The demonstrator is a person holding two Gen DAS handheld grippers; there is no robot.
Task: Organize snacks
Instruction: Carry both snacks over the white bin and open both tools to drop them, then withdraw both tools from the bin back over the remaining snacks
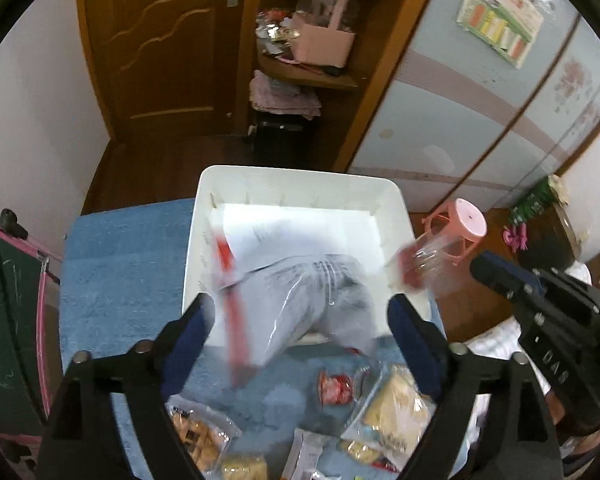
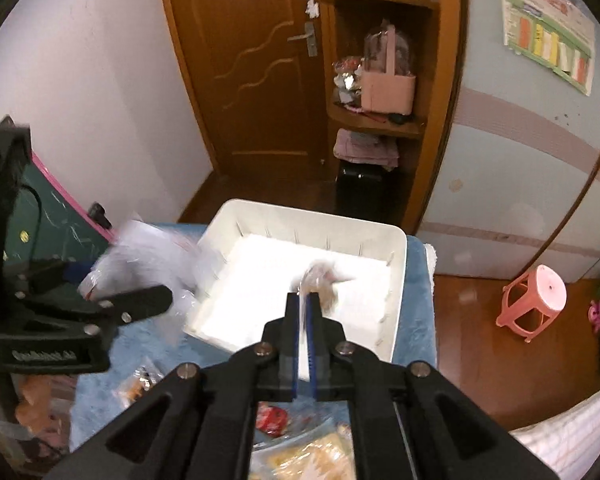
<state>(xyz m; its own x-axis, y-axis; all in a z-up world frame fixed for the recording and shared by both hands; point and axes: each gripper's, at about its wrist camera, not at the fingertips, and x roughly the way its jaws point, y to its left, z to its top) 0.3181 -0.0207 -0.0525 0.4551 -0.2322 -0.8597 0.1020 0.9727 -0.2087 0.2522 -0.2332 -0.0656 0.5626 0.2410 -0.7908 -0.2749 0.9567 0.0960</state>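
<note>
Black plastic with blue pads makes up both tools. The left gripper [image 1: 300, 324] stands wide apart, its jaws spread to either side of a blurred clear plastic bag [image 1: 300, 304] with a red strip; whether a pad touches the film I cannot tell. That bag is soft, crinkled and glossy, and it drapes over the near rim of the white bin [image 1: 396, 216], its long axis running from near-left to far-right into the bin. The right gripper [image 2: 303, 300] is clenched, its two pads almost together on a small clear snack packet [image 2: 324, 280] with brownish contents. The packet hangs over the bin's pale floor, pointing away from the camera; blur hides its exact outline.

The bin is a rigid rectangular tub with ribbed inner walls and rounded corners, sitting on a fuzzy blue towel [image 1: 120, 272] at the far end of the surface. Near the cameras lie more sealed packets on the towel: a red packet [image 1: 334, 388], a clear pack of pale yellow biscuits [image 1: 396, 408] and a pack of orange-brown crackers [image 1: 196, 436]. A pink plastic stool [image 2: 534, 304] stands on the wooden floor to the right.
</note>
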